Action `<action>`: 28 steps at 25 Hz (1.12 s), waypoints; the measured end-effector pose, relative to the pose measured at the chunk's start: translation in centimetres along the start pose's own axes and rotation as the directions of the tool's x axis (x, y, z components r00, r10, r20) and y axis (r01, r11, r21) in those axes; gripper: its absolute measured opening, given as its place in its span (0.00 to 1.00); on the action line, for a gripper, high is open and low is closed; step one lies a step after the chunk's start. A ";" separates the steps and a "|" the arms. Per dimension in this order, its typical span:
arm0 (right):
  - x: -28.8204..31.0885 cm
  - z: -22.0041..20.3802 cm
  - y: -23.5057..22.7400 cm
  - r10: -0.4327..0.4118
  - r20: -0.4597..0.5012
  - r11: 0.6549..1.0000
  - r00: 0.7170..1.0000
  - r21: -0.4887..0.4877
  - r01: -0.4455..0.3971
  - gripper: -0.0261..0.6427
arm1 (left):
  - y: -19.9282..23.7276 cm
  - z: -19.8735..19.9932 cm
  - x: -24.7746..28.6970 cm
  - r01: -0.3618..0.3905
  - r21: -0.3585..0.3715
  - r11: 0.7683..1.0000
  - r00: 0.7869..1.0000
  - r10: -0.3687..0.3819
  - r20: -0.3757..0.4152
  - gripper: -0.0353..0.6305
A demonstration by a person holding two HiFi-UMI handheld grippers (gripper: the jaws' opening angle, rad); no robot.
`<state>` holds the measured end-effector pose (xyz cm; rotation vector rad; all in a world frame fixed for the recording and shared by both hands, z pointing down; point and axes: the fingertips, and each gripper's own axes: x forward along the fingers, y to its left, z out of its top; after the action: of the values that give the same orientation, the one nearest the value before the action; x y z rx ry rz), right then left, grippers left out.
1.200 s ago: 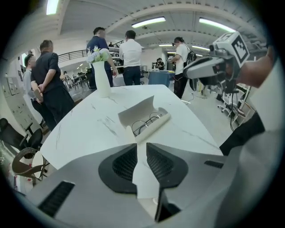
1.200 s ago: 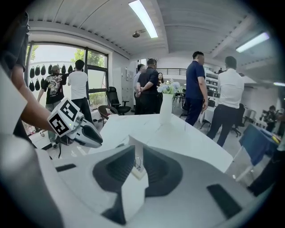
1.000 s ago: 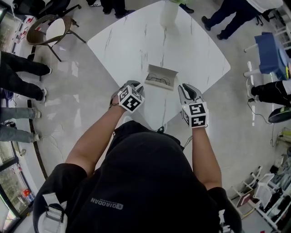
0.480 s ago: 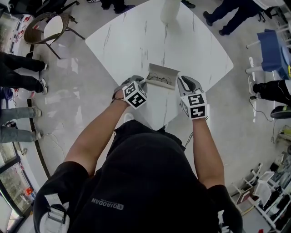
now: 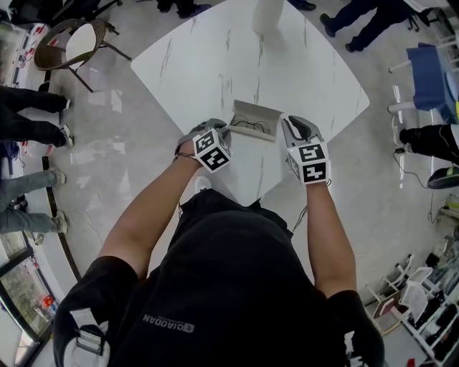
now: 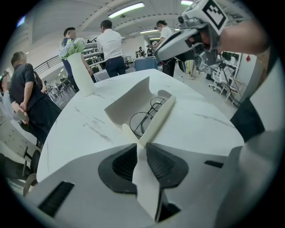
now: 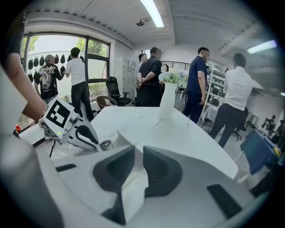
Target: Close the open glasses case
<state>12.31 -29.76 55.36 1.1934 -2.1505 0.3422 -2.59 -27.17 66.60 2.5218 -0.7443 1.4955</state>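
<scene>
Head view: one white marble-pattern table (image 5: pixel 215 64), one corner pointing toward the person. One chair (image 5: pixel 75 44) stands on the floor off the table's far left side, apart from it. One white vase (image 5: pixel 267 16) stands at the table's far edge, well apart from the case. Two grippers noted. Left gripper (image 5: pixel 224 131) is at the case's left end; the left gripper view shows its jaws closed on a thin white end wall of the case. Right gripper (image 5: pixel 286 126) is at the case's right end; the right gripper view shows its jaws clamped on a white edge of the same case. One glasses case (image 5: pixel 255 115), white, lies near the table's near corner between the two grippers, lid standing open. One pair of glasses (image 5: pixel 250 128), thin dark frame, lies inside the case
</scene>
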 end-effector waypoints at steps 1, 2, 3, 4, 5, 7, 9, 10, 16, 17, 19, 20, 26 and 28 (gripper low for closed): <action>0.2 -0.2 -0.2 -0.001 -0.007 1.000 1.000 -0.005 0.001 0.11 | 0.0 0.0 0.0 0.000 0.020 1.000 1.000 0.000 -0.002 0.16; 0.3 -0.4 -0.3 -0.002 -0.014 1.000 1.000 -0.012 0.002 0.11 | -0.1 0.1 0.0 0.001 0.041 0.999 1.000 0.000 -0.004 0.16; 0.5 -0.6 -0.4 -0.002 -0.022 1.000 1.000 -0.020 0.002 0.11 | -0.2 0.1 0.0 0.003 0.063 0.998 1.000 -0.002 -0.007 0.16; 0.6 -0.8 -0.5 -0.002 -0.030 1.000 1.000 -0.026 0.001 0.11 | -0.3 0.1 0.1 0.008 0.083 0.997 1.000 -0.007 -0.010 0.16; 0.8 -1.0 -0.6 -0.001 -0.037 1.000 0.999 -0.031 0.000 0.11 | -0.4 0.1 0.1 0.015 0.100 0.995 1.000 -0.014 -0.014 0.16; 1.2 -1.3 -0.8 0.000 -0.050 0.999 0.999 -0.037 -0.002 0.11 | -0.5 0.1 0.2 0.025 0.123 0.992 1.000 -0.023 -0.021 0.19; 1.5 -1.6 -0.9 0.002 -0.062 0.999 0.998 -0.040 -0.005 0.11 | -0.4 0.1 0.2 0.023 0.127 0.992 1.000 -0.021 -0.023 0.19; 1.7 -1.7 -0.9 0.003 -0.066 0.999 0.998 -0.042 -0.006 0.11 | -0.3 0.2 0.3 0.021 0.125 0.992 1.000 -0.019 -0.022 0.19; 2.7 -1.9 -1.2 0.009 -0.093 0.998 0.996 -0.053 -0.014 0.11 | -0.4 0.3 0.5 0.032 0.125 0.992 0.999 -0.029 -0.030 0.18; 2.9 -2.0 -1.3 0.008 -0.100 0.998 0.995 -0.059 -0.014 0.11 | -0.4 0.4 0.6 0.032 0.125 0.992 0.999 -0.028 -0.029 0.18; 3.3 -2.1 -1.4 0.007 -0.110 0.997 0.994 -0.069 -0.015 0.11 | -0.4 0.4 0.6 0.029 0.119 0.993 0.999 -0.026 -0.028 0.18; 3.5 -2.2 -1.4 0.008 -0.114 0.997 0.993 -0.073 -0.017 0.11 | -0.5 0.3 0.6 0.029 0.115 0.993 0.999 -0.026 -0.028 0.18; 4.7 -2.7 -1.7 0.006 -0.152 0.995 0.988 -0.102 -0.022 0.11 | -0.3 0.3 0.6 0.033 0.106 0.994 0.999 -0.030 -0.028 0.18; 5.0 -2.9 -1.9 0.004 -0.163 0.994 0.987 -0.103 -0.021 0.11 | -0.4 0.3 0.7 0.033 0.102 0.994 0.999 -0.030 -0.026 0.18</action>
<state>13.17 -32.65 60.64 1.0564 -2.0105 0.3171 -1.92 -27.21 67.05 2.5704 -0.6368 1.5899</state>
